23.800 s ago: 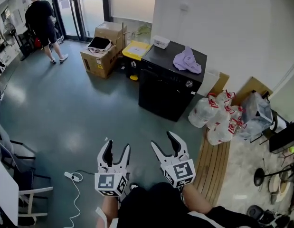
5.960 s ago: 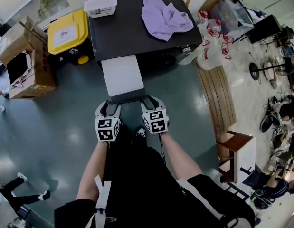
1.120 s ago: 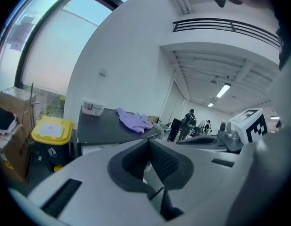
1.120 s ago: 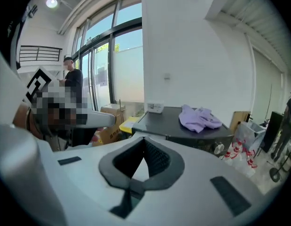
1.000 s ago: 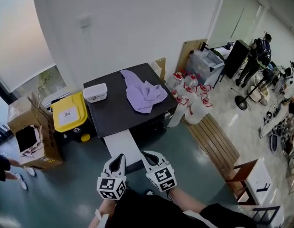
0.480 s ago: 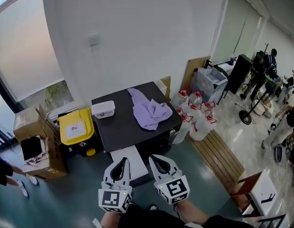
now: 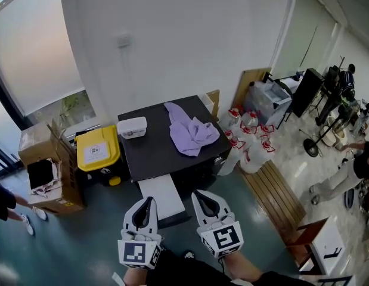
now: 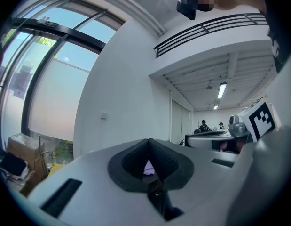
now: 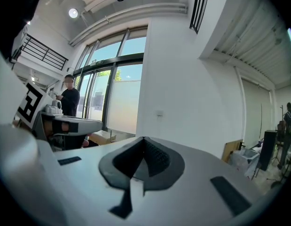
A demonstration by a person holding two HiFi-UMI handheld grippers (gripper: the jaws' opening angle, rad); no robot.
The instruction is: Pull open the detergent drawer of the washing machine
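The black washing machine stands against the white wall. A wide white panel sticks out of its front towards me, pulled open. On its lid lie a purple cloth and a small white box. My left gripper and right gripper hang side by side just short of the panel's near edge, raised and touching nothing. Both are shut and empty: the pads meet in the left gripper view and in the right gripper view. Each points level at the wall.
A yellow-lidded bin and an open cardboard box stand left of the machine. Right of it are tied plastic bags and a wooden bench. People stand at the far right and the left edge.
Long ago the machine's front was closed and both grippers open. Six seconds ago they held the panel's front edge. Over the last second both shut grippers rose, clear of the panel.
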